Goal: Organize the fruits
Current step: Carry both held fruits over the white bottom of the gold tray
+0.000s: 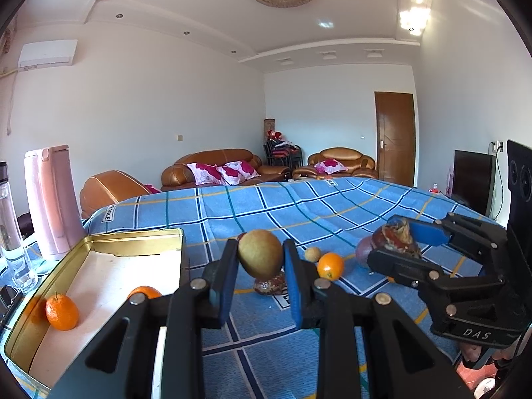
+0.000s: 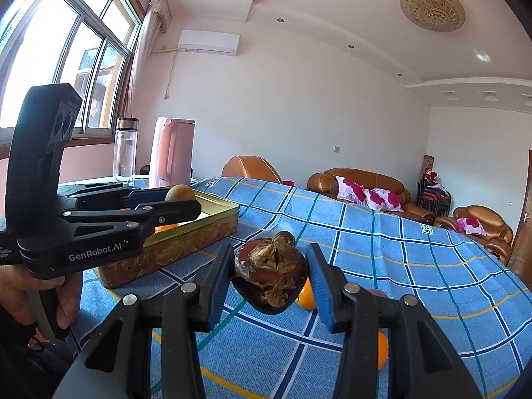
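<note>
My left gripper (image 1: pixel 260 253) is shut on a brownish-green kiwi (image 1: pixel 259 259), held above the blue checked cloth just right of a gold tin tray (image 1: pixel 133 237). Two oranges (image 1: pixel 62 312) (image 1: pixel 144 292) lie in the tray. My right gripper (image 2: pixel 270 260) is shut on a dark red mangosteen (image 2: pixel 269 276) with a dry brown cap. In the left wrist view it holds that fruit (image 1: pixel 399 237) at the right. On the cloth lie an orange (image 1: pixel 330 266), a small tan fruit (image 1: pixel 312 253), a dark red fruit (image 1: pixel 270 285) and a purple fruit (image 1: pixel 363 252).
A pink jug (image 1: pixel 50 199) and a clear bottle (image 1: pixel 10 229) stand beyond the tray at the table's left end. A person's hand (image 2: pixel 68 299) grips the left tool's handle. Two more oranges (image 2: pixel 307 296) (image 2: pixel 382 349) lie under the right gripper. Sofas stand behind the table.
</note>
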`<state>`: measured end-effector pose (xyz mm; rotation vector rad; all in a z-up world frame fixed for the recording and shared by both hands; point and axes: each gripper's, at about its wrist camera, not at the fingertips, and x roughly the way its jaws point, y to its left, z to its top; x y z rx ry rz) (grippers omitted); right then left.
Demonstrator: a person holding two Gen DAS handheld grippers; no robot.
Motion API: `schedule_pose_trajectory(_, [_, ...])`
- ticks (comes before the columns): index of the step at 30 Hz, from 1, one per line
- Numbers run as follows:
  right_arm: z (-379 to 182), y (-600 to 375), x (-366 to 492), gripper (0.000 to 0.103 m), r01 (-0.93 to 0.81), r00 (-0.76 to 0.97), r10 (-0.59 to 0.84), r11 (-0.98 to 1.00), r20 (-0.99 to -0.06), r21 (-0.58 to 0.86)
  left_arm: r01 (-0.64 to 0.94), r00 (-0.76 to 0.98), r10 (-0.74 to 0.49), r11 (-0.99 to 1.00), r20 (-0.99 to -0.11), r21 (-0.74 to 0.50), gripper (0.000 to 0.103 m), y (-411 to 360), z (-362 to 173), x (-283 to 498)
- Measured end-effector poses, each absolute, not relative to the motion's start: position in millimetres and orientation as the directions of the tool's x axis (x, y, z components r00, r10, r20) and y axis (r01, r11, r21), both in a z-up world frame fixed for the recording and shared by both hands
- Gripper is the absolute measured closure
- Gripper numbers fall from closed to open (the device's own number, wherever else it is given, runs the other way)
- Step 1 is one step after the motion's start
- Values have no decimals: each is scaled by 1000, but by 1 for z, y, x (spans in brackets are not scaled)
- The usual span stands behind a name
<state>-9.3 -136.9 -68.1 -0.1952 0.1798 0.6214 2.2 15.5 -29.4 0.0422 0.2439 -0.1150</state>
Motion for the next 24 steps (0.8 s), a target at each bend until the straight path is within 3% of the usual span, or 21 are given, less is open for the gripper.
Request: schedule_pose_trajectory(24, [-46,-108,-9,56,-660,746,622,738,-239,-138,17,968,-14,1000,-252,10,75,46,-18,-7])
